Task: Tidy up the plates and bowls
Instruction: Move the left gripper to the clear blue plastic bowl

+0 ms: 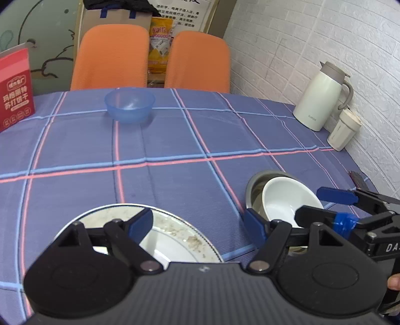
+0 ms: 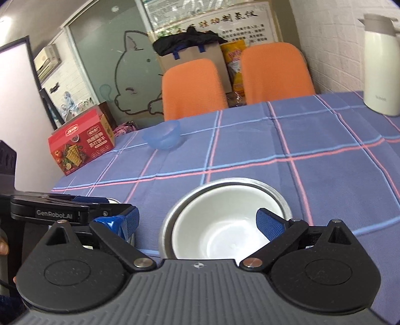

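With both tools spread and empty, left tool [image 1: 197, 223] over the dirty plate [image 1: 175, 235] beside the white bowl [image 2: 225, 225], you should pinch one rim squarely before lifting.

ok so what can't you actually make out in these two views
- Near edge of the dirty plate: left wrist view, covered by the left tongs.
- Near side of the white bowl in the metal bowl: right wrist view, behind the tongs' body; left wrist view, behind the right tongs.
- Wall poster text: too small and blurred.
- Thermos: right wrist view, cut by the frame edge.
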Available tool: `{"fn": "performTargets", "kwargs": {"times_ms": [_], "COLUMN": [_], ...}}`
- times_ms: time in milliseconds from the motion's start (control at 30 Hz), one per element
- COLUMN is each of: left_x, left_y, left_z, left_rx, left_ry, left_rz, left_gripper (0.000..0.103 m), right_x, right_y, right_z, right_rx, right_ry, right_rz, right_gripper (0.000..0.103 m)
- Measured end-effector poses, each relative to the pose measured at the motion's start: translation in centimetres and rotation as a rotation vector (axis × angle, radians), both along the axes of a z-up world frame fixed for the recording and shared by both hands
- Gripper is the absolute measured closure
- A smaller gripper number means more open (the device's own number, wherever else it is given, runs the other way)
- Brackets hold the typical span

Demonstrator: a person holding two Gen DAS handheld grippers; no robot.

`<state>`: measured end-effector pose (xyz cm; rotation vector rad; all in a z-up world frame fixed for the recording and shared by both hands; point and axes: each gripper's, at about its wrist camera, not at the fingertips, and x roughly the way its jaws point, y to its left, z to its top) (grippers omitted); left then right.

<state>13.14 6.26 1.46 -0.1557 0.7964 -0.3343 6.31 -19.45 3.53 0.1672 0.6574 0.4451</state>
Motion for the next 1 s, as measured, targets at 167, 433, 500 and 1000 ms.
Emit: {"fn": "performTargets", "kwargs": {"times_ms": [167, 433, 500, 1000], "left_x": [-1.3, -2.4, -2.3, 0.3], "left_y": [2.2, 6.6, 7.1, 8.9], "left_z": [1.0, 1.9, 1.6, 1.4], "left_rx": [0.029, 0.031, 0.024, 0.016], "left_ry": [-0.019, -0.04, -0.027, -0.041], "left_rz": [0.067, 0.183, 0.196, 0.188], "left_gripper": [0.03, 0.03, 0.03, 0.03], "right_x": [1.2, 2.8, 2.6, 4.0], "right_y": [2.2, 6.4, 7.3, 7.8], "right_z": [0.4, 0.0, 0.1, 0.5], "right_rx": [-0.007, 0.042, 0.031, -0.029], "right_ry": [-0.01, 0.032, 0.024, 0.05], "right_rz": [0.046, 0.154, 0.179, 0.156], "right_gripper": [0.015, 0.015, 0.015, 0.015]}}
